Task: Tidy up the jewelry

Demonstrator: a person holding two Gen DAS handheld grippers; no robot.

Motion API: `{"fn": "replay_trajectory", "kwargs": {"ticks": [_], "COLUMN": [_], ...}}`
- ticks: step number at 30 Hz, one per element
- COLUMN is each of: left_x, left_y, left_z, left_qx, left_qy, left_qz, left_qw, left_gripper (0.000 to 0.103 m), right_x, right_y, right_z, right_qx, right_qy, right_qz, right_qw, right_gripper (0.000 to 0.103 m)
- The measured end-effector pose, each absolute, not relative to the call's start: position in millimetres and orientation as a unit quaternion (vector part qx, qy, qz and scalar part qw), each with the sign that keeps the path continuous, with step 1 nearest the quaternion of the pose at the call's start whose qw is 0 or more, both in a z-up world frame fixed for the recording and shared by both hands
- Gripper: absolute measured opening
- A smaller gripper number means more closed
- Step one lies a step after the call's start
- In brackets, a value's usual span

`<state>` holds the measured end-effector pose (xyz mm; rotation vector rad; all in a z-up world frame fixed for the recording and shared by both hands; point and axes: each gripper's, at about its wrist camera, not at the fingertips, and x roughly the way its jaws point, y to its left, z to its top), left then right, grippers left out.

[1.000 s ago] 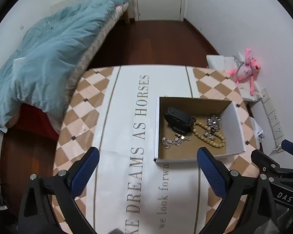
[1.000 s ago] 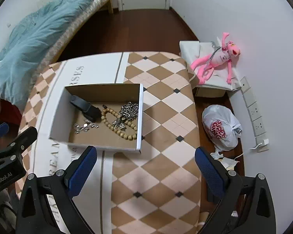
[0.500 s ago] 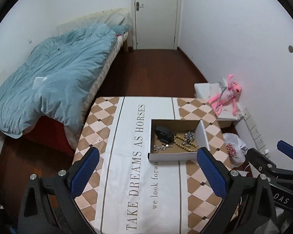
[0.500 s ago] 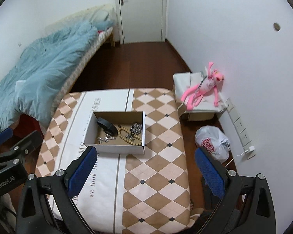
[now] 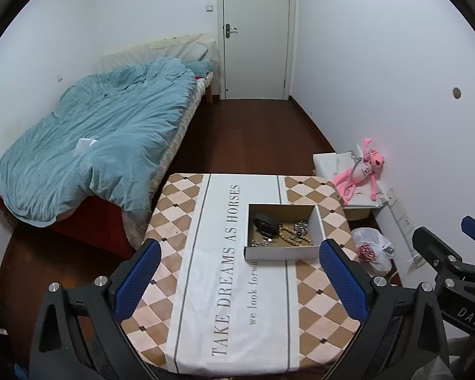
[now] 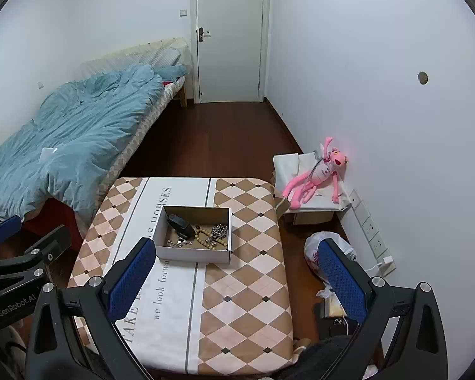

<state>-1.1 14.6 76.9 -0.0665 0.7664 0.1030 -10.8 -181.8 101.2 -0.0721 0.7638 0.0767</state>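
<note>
A shallow white cardboard box [image 5: 280, 252] [image 6: 193, 255] sits on the checkered tablecloth [image 5: 205, 285] [image 6: 247, 272]. Inside lie a black case [image 5: 264, 222] [image 6: 181, 223], a wooden bead string [image 5: 289, 237] [image 6: 204, 237], a silver chain heap [image 5: 300, 227] [image 6: 220, 230] and small silver pieces [image 5: 261, 242] [image 6: 178, 243]. My left gripper [image 5: 237, 281] hangs open high above the table's near half, holding nothing. Over the table's right side my right gripper [image 6: 234, 281] is open and empty too. Each gripper's frame shows at the edge of the other's view.
A bed with a blue duvet [image 5: 104, 139] stands left of the table. A pink plush toy [image 5: 361, 171] lies on a white box by the right wall. A plastic bag [image 5: 372, 248] sits on the floor near wall sockets [image 6: 372, 231]. A closed door [image 5: 256, 31] is at the back.
Both grippers have risen and drawn back from the box, so the table and room now appear much smaller. Both stayed open. The jewelry in the box has not moved.
</note>
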Motion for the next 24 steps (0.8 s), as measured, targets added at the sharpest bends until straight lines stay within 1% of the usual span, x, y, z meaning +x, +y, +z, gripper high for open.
{"fn": "replay_trajectory", "kwargs": {"ticks": [11,24], "left_x": [-1,52], "left_y": [17,20], "left_z": [79,70], "left_qx": [-0.038,-0.028], "left_qy": [0.381,0.411], "left_qz": [0.05,0.061], "left_qw": [0.923,0.909], "left_gripper": [0.102,0.102], "right_x": [-12,55], "right_y": [-180,-178], "right_z": [106,88], "right_qx": [-0.031,-0.028], "right_qy": [0.381,0.42], "right_qz": [0.039,0.027], "right_qw": [0.923,0.907], "right_gripper": [0.103,0.103]}}
